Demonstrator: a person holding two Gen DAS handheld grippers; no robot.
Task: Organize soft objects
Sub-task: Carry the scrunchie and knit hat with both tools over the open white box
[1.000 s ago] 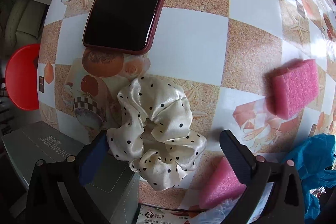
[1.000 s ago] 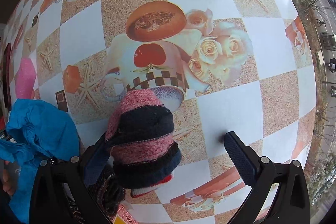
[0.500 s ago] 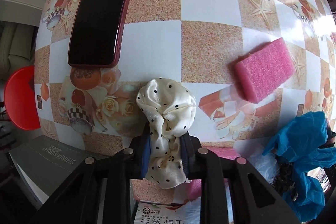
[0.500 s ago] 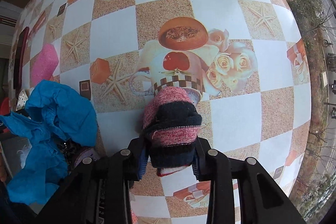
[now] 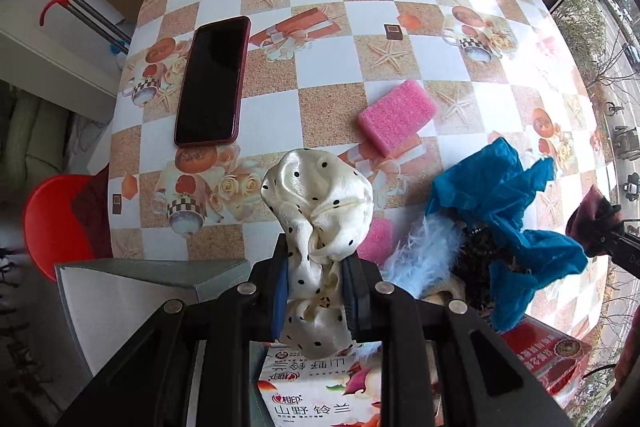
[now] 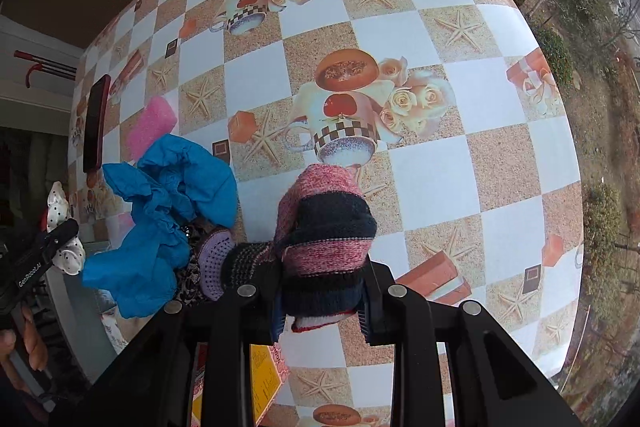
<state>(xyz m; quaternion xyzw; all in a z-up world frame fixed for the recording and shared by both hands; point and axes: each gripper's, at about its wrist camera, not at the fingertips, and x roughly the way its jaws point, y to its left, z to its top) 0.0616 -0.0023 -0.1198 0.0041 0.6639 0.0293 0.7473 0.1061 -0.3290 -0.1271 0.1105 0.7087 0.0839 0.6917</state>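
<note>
1. Both grippers have risen since a second ago: then the jaws stood open around their items low over the surface, now each is clamped and lifted, with far more of the checkered surface [image 5: 400,7] in view.
2. Left gripper [image 5: 316,291]: jaws closed on the cream polka-dot scrunchie [image 5: 320,195], pinched at its middle; fabric bulges above and hangs below the pads, clear of the surface.
3. Right gripper [image 6: 322,301]: jaws closed on the pink and navy striped knit sock [image 6: 326,227], whose toe end points forward, held off the surface.
4. Pink sponge [image 5: 396,117] lies flat on the surface, well apart from the dark phone in a red case [image 5: 212,81] to its left.
5. Crumpled blue cloth [image 5: 500,211] sits in a pile at the near edge with a pale blue feathery item [image 5: 420,259] and a second pink sponge [image 5: 378,241], partly hidden behind the scrunchie.
6. Grey box [image 5: 132,291] and a printed tissue pack [image 5: 316,399] lie below the left gripper.
</note>
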